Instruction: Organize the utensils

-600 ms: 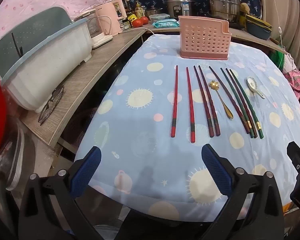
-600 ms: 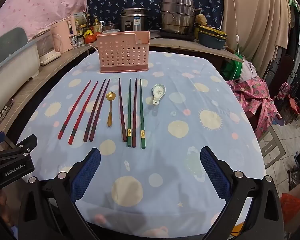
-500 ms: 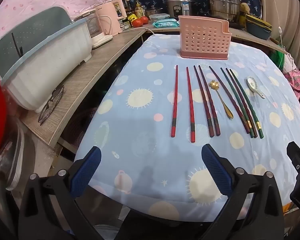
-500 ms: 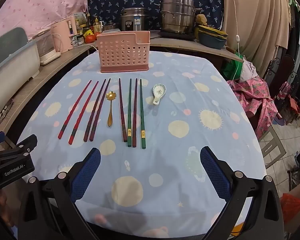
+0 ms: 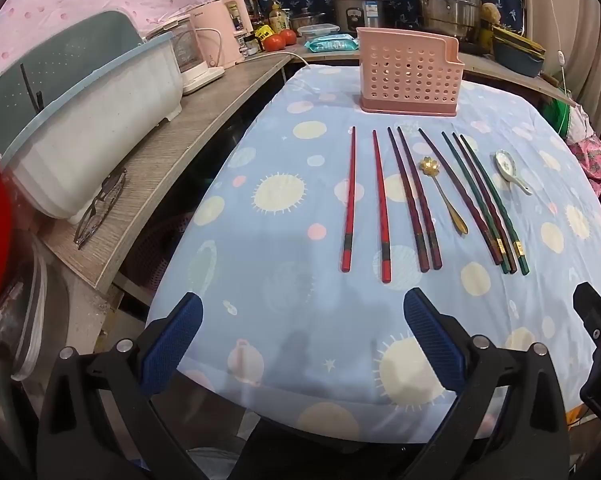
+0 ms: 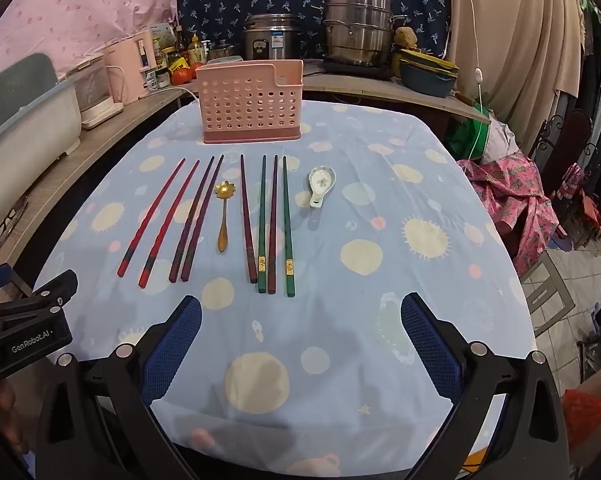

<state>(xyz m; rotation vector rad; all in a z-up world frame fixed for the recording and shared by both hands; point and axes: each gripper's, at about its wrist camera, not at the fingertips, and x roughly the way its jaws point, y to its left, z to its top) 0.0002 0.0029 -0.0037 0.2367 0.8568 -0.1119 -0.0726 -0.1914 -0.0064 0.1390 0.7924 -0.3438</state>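
Several chopsticks lie in a row on the blue spotted tablecloth: a red pair, a dark maroon pair, and further maroon and green ones. A gold flower spoon lies among them. A white ceramic spoon lies at the right. A pink perforated holder stands upright behind them. My left gripper and right gripper are both open and empty, at the table's near edge.
A wooden counter runs along the left with a white tub, glasses and a pink kettle. Pots stand on the back counter. Pink cloth and floor lie beyond the table's right edge.
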